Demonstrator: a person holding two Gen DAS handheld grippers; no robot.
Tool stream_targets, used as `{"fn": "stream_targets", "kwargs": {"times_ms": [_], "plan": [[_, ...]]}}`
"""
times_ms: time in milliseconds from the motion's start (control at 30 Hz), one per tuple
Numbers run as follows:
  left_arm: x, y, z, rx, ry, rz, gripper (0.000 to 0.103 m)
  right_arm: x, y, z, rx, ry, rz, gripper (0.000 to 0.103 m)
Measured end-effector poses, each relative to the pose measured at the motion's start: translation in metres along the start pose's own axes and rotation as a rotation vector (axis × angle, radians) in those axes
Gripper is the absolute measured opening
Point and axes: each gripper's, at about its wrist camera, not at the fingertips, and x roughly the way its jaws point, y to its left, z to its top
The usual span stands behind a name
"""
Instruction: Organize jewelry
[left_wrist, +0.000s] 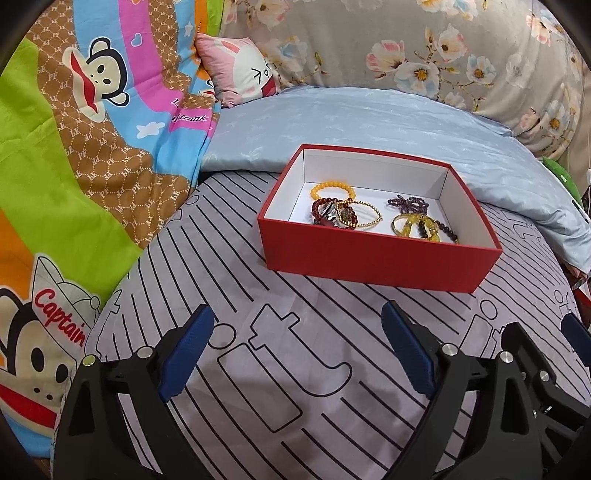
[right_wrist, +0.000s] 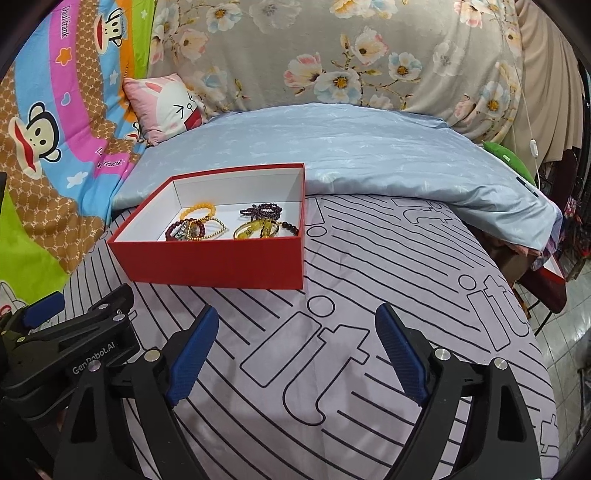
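Both tongs are hanging open over the bed with nothing between their blue pads: the left tongs (left_wrist: 297, 325) and the right tongs (right_wrist: 297, 325) are sitting side by side, near the red box (left_wrist: 376, 258) but not touching it. The box is lying on the striped sheet (left_wrist: 295, 387), with its back edge against the pale blue quilt (left_wrist: 369, 122). Inside it the jewelry is bunched up: a yellow bead bracelet (left_wrist: 332, 189) at the back, a dark red bead bracelet (left_wrist: 323, 210) and a thin gold bead chain (left_wrist: 364, 218) tangled together in the middle, a purple bead string (left_wrist: 408, 203) to the right, and some chunky yellow and dark beads (left_wrist: 424, 229) near the front wall. I am guessing the next step is reaching in for one piece. To do it well, it is looking best to go for the yellow bracelet, since it is lying mostly free, to come down over the box wall without bumping it, and to pinch just one strand so the tangled ones are not coming up too.
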Motion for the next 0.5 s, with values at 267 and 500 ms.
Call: {"fn": "stream_targets", "kwargs": {"times_ms": [267, 500], "plan": [[0.006, 0.003, -0.015, -0.014, -0.014, 0.018, 0.088, 0.005, 0.003, -0.013, -0.022, -0.011, -0.004, 0.084], [0.009, 0.004, -0.025, -0.021, -0.036, 0.03, 0.088, 0.009, 0.004, -0.025, -0.03, -0.019, 0.001, 0.084]]}}
